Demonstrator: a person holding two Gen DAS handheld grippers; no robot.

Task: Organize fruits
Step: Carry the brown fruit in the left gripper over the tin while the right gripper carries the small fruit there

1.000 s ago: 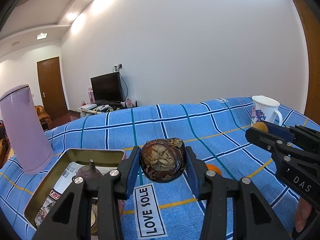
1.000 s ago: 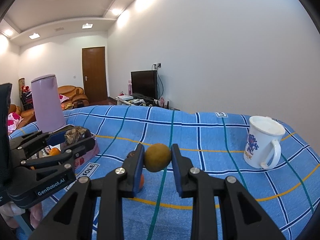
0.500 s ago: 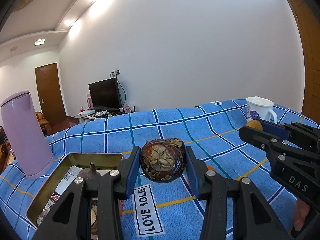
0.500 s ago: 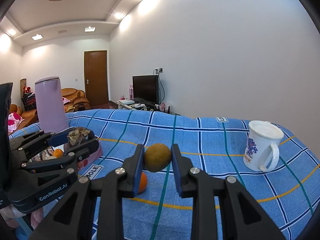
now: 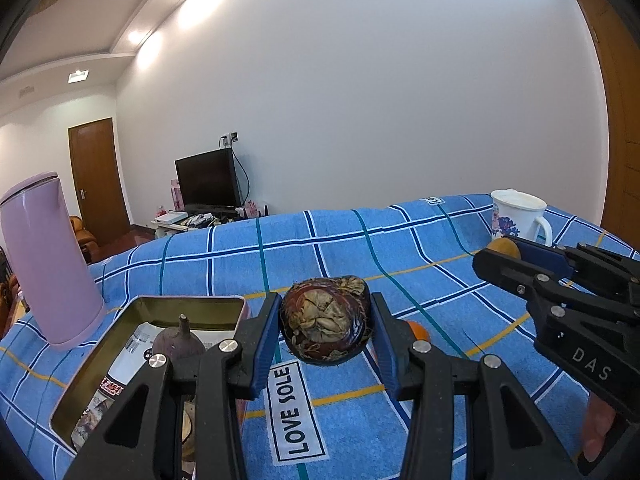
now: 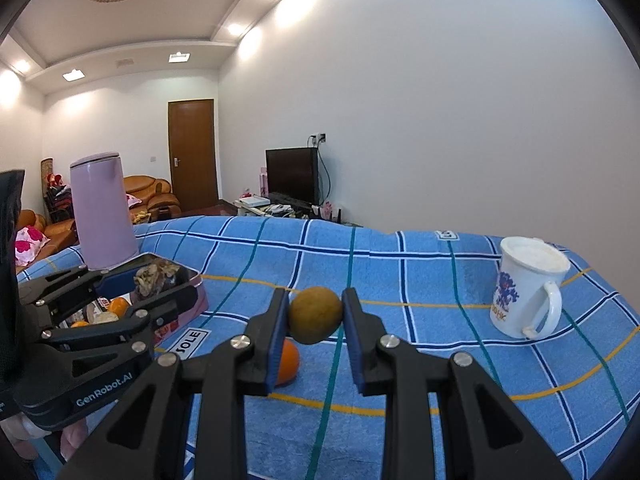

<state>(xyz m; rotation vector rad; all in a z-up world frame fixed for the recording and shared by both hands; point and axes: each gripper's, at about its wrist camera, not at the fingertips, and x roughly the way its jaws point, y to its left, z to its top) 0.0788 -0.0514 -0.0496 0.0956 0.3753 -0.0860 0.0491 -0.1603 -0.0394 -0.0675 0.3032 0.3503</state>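
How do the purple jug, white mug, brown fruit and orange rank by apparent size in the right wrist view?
1. purple jug
2. white mug
3. brown fruit, though nearness inflates it
4. orange, half hidden, so unsure

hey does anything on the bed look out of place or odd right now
One orange lies loose on the blue cloth, outside the tin where other fruit sits. The dark fruit in the left gripper looks odd too: its skin is mottled and dry. The mug stands upright, nothing spilled.
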